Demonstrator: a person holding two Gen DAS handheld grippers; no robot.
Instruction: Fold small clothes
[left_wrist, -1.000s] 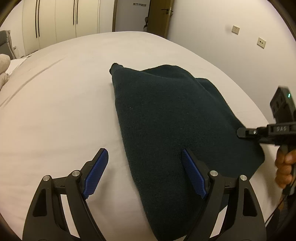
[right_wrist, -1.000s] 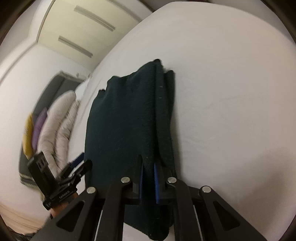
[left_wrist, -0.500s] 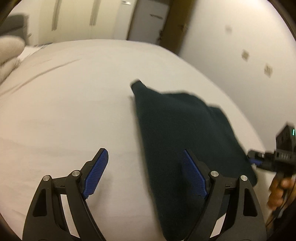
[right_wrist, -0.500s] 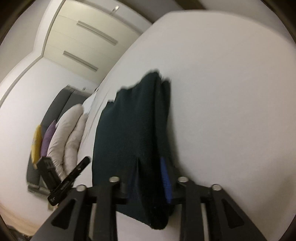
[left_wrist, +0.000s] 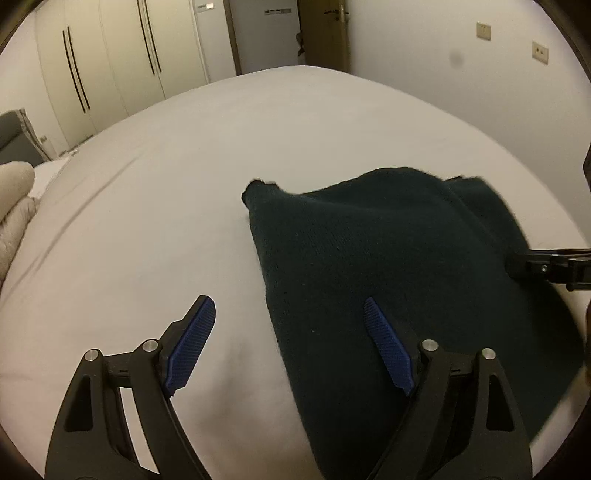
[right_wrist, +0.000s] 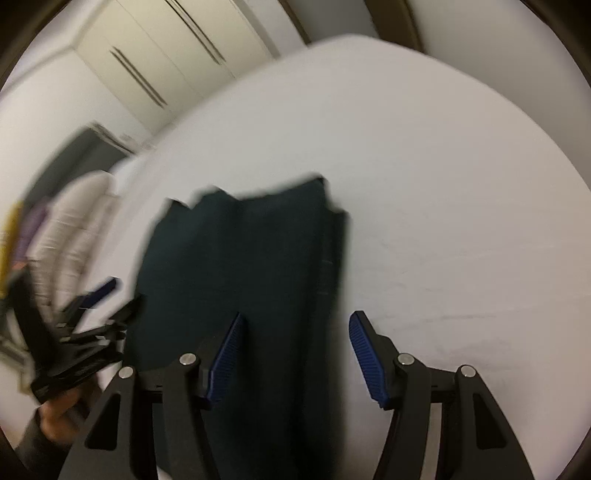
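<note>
The folded dark green knitted garment (left_wrist: 388, 280) lies flat on the white bed sheet (left_wrist: 147, 229), its long axis running from the grippers toward the far wardrobe side, one narrow corner pointing away. The left gripper (left_wrist: 295, 343) stands wide open – one pad over sheet, one over fabric – gripping nothing. The right gripper (right_wrist: 295, 354) has just been opening; the garment's right edge lies between its pads, unclamped.

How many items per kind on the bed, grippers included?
Dark green garment: 1, lying folded on the white bed
Pillows: at least 1, beige pillow at the bed's edge; other cushions too blurred to count
Grippers: 2, left gripper and right gripper, both open, nothing held
Total: 4 countable items
</note>
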